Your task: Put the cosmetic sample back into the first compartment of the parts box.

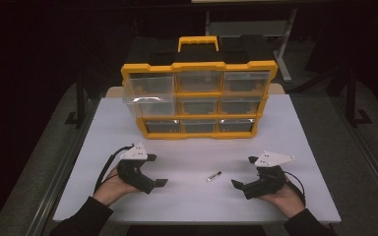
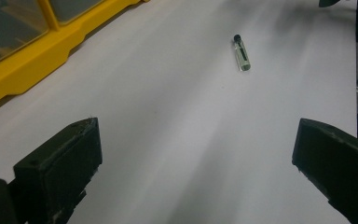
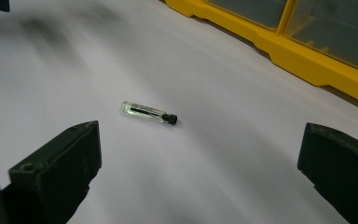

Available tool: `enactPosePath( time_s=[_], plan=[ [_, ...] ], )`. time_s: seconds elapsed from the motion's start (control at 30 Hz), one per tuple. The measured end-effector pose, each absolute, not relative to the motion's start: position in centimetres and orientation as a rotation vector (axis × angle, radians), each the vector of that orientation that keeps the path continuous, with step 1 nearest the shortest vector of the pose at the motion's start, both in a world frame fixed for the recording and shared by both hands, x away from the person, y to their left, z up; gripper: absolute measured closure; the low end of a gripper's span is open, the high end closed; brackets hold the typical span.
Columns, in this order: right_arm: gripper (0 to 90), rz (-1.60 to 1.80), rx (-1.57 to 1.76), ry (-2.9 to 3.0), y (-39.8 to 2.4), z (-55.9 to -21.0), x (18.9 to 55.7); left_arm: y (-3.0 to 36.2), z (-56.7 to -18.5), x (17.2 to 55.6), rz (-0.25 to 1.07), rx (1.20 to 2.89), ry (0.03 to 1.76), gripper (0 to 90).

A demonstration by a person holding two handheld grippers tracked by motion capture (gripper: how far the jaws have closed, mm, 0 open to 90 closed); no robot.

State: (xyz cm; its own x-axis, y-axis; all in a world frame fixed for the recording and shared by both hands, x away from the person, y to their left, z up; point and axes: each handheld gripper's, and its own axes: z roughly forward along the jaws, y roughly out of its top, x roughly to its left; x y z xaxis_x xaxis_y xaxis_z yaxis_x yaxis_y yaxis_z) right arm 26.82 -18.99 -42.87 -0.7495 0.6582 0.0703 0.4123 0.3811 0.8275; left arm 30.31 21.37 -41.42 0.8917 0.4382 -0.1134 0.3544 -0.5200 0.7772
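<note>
A small clear vial with a black cap (image 1: 214, 175) lies flat on the white table (image 1: 187, 201), between my two grippers. My left gripper (image 1: 156, 170) rests to its left, open, with nothing between its jaws. My right gripper (image 1: 244, 172) rests to its right, also open and holding nothing. In the left gripper view the vial (image 2: 242, 52) lies well ahead of the wide-apart jaws of the left gripper (image 2: 198, 140). In the right gripper view the vial (image 3: 148, 113) lies close ahead of the right gripper (image 3: 200, 140), toward its left jaw.
A yellow organizer with clear drawers (image 1: 199, 98) stands upright at the back of the table; its top-left drawer (image 1: 146, 92) sticks out. Its yellow base shows in the left gripper view (image 2: 37, 51) and the right gripper view (image 3: 298, 51). Dark floor surrounds the table.
</note>
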Motion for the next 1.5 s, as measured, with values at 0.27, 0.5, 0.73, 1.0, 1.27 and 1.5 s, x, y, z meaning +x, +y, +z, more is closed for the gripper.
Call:
enactPosePath(
  time_s=[0.27,0.5,0.73,1.0,1.27,1.5],
  plan=[
    [0.0,1.307,0.941,2.374,-19.0,-42.8,26.8,20.1,-41.4,30.6,0.102,2.173,0.542,1.2],
    [0.0,1.306,0.936,2.378,-18.9,-42.8,26.8,19.0,-41.4,31.0,0.094,2.177,0.523,1.3],
    [0.0,1.305,0.936,2.382,-18.9,-42.8,26.8,17.8,-41.4,31.3,0.082,2.177,0.506,1.3],
    [0.0,1.307,0.931,2.381,-18.8,-42.8,26.8,16.3,-41.3,31.9,0.066,2.194,0.477,1.2],
    [0.0,1.305,0.932,2.387,-18.8,-42.8,26.8,14.6,-41.2,32.4,0.035,2.178,0.472,1.3],
    [0.0,1.307,0.928,2.387,-18.7,-42.8,26.8,13.3,-41.4,32.6,0.033,2.196,0.45,1.3]
  ],
)
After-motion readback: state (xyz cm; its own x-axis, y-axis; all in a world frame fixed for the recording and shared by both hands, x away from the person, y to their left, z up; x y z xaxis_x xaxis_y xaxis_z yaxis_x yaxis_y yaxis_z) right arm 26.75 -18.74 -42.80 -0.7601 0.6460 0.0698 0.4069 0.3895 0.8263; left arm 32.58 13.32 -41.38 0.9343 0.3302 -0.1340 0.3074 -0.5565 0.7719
